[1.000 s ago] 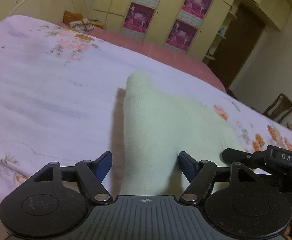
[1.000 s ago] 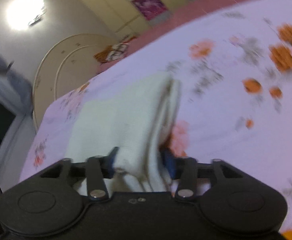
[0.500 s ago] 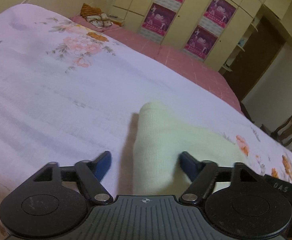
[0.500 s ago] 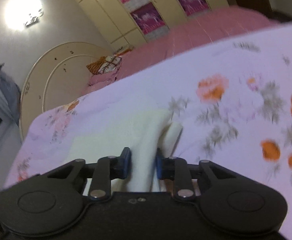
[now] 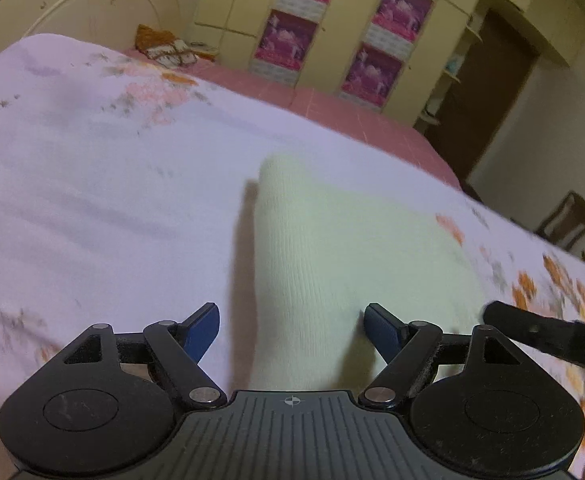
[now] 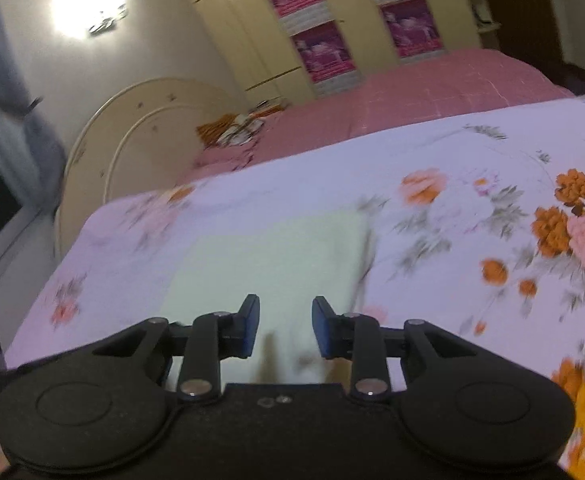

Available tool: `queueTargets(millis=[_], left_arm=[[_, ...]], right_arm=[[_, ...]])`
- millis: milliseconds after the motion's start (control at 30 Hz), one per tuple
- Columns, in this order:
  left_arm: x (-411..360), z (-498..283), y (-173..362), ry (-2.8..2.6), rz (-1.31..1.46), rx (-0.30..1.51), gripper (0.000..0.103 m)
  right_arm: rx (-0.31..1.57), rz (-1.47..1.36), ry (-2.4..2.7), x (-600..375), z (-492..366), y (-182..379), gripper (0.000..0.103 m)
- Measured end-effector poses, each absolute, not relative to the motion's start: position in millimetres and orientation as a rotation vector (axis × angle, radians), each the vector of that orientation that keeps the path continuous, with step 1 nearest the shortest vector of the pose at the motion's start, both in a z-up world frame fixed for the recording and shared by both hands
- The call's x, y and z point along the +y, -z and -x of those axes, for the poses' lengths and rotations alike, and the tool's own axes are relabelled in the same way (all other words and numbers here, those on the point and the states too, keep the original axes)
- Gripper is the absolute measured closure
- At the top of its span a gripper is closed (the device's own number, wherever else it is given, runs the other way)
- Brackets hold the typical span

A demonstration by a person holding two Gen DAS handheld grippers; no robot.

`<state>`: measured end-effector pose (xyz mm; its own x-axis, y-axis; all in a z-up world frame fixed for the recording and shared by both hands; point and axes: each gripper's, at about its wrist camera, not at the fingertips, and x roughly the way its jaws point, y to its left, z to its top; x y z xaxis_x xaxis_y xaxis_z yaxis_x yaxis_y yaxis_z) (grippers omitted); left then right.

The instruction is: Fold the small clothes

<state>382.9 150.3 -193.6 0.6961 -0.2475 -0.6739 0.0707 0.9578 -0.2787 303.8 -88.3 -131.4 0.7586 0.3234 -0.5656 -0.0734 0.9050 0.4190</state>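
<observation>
A pale cream knitted garment (image 5: 332,256) lies folded on the floral bedsheet (image 5: 92,200). My left gripper (image 5: 291,326) is open, its blue pads either side of the garment's near edge without clamping it. In the right wrist view the same garment (image 6: 276,252) lies flat as a rectangle. My right gripper (image 6: 285,326) is open just above its near edge, holding nothing. The right gripper's black body (image 5: 548,336) shows at the left view's right edge.
A pink quilt (image 6: 412,92) covers the far side of the bed. A cream headboard (image 6: 132,120) stands at the left, wardrobes with purple posters (image 5: 332,32) behind. A wooden chair (image 5: 568,220) stands past the bed's right side.
My right gripper was shut on the garment's lifted edge; it has let go and opened, and the garment now lies flat. The left gripper stayed open and shifted only slightly.
</observation>
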Motion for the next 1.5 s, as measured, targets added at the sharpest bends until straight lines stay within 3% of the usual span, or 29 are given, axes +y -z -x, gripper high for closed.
queueTargets(millis=[133, 167, 333, 533, 667, 833, 1067, 1200, 1500], left_arm=[[144, -380, 198, 0.191, 0.221, 0.803, 0.020], [142, -379, 197, 0.196, 0.204, 0.813, 0.020], [144, -348, 181, 0.239, 0.148, 0.813, 0.019], [149, -316, 194, 0.239, 0.117, 0.832, 0.019], [142, -310, 195, 0.252, 0.070, 0.831, 0.011], [139, -308, 190, 0.250, 0.067, 0.862, 0.000], [132, -307, 189, 0.187, 0.053, 0.901, 0.000], [122, -308, 187, 0.114, 0.019, 0.940, 0.000], [118, -292, 181, 0.003, 0.075, 0.946, 0.000]], right_arm=[[0.753, -0.257, -0.107, -80, -311, 153, 0.077], [0.761, -0.270, -0.097, -84, -313, 158, 0.069], [0.751, -0.336, -0.065, -80, -296, 137, 0.075], [0.784, -0.400, -0.091, -70, -246, 139, 0.075], [0.849, -0.255, -0.018, -54, -240, 163, 0.078], [0.862, -0.315, 0.019, -58, -236, 159, 0.076], [0.851, -0.399, 0.003, -62, -213, 150, 0.068], [0.836, -0.414, -0.011, -69, -199, 140, 0.054], [0.826, -0.449, -0.046, -85, -163, 123, 0.042]])
